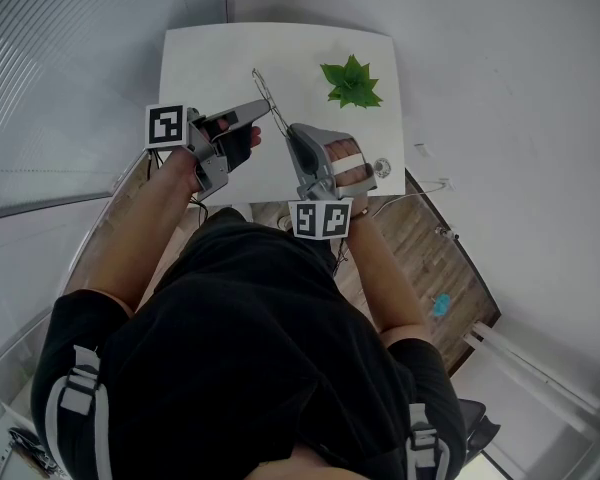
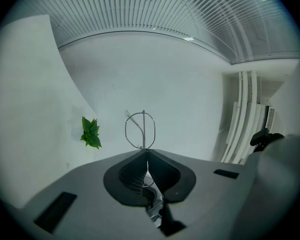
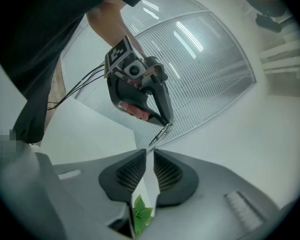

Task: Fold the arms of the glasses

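Note:
Thin wire-rimmed glasses (image 1: 267,96) hang in the air over the white table (image 1: 210,58). My left gripper (image 1: 266,105) is shut on them near the front; in the left gripper view one round rim (image 2: 140,129) sticks up just past its closed tips (image 2: 147,151). One slim arm of the glasses (image 3: 159,135) slants down from the left gripper (image 3: 168,124) toward my right gripper (image 3: 149,154). The right gripper's jaws stand a little apart, with the arm's end at the mouth of the gap and no pad pressing on it. In the head view the right gripper (image 1: 291,130) sits close to the right of the left one.
A green leafy decoration (image 1: 351,83) lies on the table's far right part, also seen as the plant (image 2: 90,133) and through the right jaws' gap (image 3: 141,213). A small round object (image 1: 383,167) sits at the table's right near corner. Wooden floor (image 1: 430,258) lies beyond it.

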{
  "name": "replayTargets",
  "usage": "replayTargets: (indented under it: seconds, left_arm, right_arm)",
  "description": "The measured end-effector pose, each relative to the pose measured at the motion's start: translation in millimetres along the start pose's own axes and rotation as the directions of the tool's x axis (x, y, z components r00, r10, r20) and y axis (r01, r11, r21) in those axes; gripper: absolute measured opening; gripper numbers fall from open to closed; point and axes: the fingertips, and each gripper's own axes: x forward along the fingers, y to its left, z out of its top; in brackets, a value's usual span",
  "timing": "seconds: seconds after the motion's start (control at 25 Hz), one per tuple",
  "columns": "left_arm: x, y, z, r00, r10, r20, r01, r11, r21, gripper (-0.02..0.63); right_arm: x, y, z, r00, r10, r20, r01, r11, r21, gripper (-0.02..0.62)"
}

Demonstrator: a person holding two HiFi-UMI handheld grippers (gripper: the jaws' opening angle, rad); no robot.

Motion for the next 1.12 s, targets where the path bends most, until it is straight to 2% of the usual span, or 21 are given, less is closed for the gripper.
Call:
replayTargets:
  seconds: [0.6,1.12]
  left_arm:
    - [-0.5,1.8,-0.8,1.0,0.009,-0.001,-0.009,1.0,-0.008,0.013]
    - [-1.2,4.9,-1.1,1.0,-0.005,0.002,0.005,1.0,-0.015,0.012]
  right_arm:
    - [-2.9,10.8,7.0,0.999,0.04,0.032,-0.04,0.999,0.0,0.071]
    - [-6.7,13.7,1.1,0.999,0.043,0.026,-0.044,0.999,0.019,0.097]
